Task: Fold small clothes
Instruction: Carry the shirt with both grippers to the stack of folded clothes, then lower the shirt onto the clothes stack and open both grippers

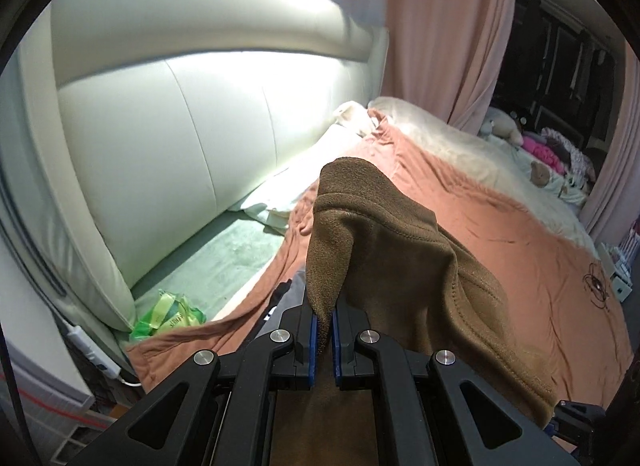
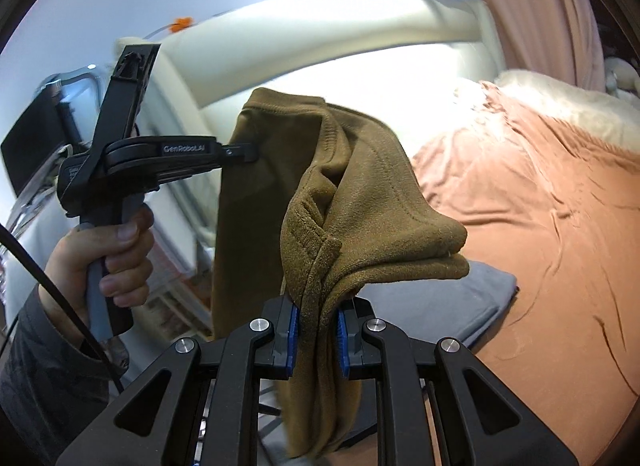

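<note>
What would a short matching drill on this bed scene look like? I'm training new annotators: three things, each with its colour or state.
Things:
1. garment
2. bedspread
3. folded cloth

Descriptions:
A. grey, lying on the bed
B. olive-brown, pinched by both grippers
C. salmon pink, spread over the bed

Pairs: 1-B, 2-C, 3-A

Pink bedspread [image 1: 500,234], cream headboard [image 1: 168,137], curtain [image 1: 448,25]
</note>
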Available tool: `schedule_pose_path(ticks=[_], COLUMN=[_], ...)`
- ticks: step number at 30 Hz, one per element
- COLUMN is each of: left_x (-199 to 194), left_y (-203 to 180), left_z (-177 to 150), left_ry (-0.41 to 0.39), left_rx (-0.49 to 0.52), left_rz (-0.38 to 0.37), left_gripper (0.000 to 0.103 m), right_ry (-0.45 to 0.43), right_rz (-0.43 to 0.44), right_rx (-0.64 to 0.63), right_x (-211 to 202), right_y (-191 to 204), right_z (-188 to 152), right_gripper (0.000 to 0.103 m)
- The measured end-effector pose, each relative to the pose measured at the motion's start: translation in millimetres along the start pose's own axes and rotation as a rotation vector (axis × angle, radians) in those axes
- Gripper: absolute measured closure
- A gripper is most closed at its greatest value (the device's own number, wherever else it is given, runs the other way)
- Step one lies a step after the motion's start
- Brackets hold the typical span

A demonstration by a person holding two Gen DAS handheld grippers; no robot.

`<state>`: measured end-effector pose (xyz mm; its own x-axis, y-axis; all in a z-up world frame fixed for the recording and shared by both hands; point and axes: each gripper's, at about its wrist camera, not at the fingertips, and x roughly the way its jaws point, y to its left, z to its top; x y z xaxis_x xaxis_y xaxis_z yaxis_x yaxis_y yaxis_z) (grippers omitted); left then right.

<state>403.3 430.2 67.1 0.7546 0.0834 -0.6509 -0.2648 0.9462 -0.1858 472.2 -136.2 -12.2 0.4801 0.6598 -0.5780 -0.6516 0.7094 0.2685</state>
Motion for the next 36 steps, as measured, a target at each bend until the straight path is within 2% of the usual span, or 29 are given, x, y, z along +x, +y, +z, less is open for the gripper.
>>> schedule_pose_path(ticks=[15, 18, 19, 20, 21, 22, 24, 27, 31, 32, 34, 36], left_x=[139, 164, 171, 177, 181, 181, 178, 165, 142, 136, 126, 111], left_y=[3, 2, 3, 4, 4, 5, 5, 8, 11, 10, 7, 4], left_z=[12, 8, 6, 3, 0, -2, -4, -8, -18, -23, -32, -41], left_ry=[0.164, 0.196, 0.212, 0.227, 0.239, 0.242, 0.247, 0.243, 0.244, 0.247, 0.255, 0.254], left_rx=[0.029, 0.029, 0.029, 0.031, 0.036, 0.039, 0.038, 0.033, 0.003, 0.002, -0.006, -0.013], left_rz=[0.056, 0.076, 0.091, 0.106, 0.130, 0.138, 0.129, 0.134, 0.115, 0.117, 0.111, 0.098], left_gripper=[0.098, 0.096, 0.092, 0.086, 0.084, 0.083, 0.080, 0.069, 0.068, 0.068, 0.068, 0.068], right_ry=[0.083, 0.130, 0.157, 0.187, 0.201, 0.213, 0.187, 0.191, 0.208, 0.213, 0.219, 0.219], right_rz=[0.010, -0.039, -0.064, -0.080, -0.092, -0.116, -0.141, -0.122, -0.109, -0.098, -0.091, -0.089], right_rx=[0.142, 0.171, 0.191, 0.222, 0.239, 0.253, 0.257, 0.294, 0.303, 0.304, 0.300, 0.287], right_x=[14, 22, 25, 28, 30, 27, 13, -8, -24, -12, -16, -11], right_y=[-210, -250, -267, -285, -293, -309, -329, -346, -338, -318, -316, -289], right_z=[-9, -15, -18, -22, -24, -27, -31, -34, -35, -36, -31, -28], right_gripper=[0.091, 0.090, 0.088, 0.086, 0.078, 0.063, 0.045, 0.042, 0.042, 0.042, 0.042, 0.042])
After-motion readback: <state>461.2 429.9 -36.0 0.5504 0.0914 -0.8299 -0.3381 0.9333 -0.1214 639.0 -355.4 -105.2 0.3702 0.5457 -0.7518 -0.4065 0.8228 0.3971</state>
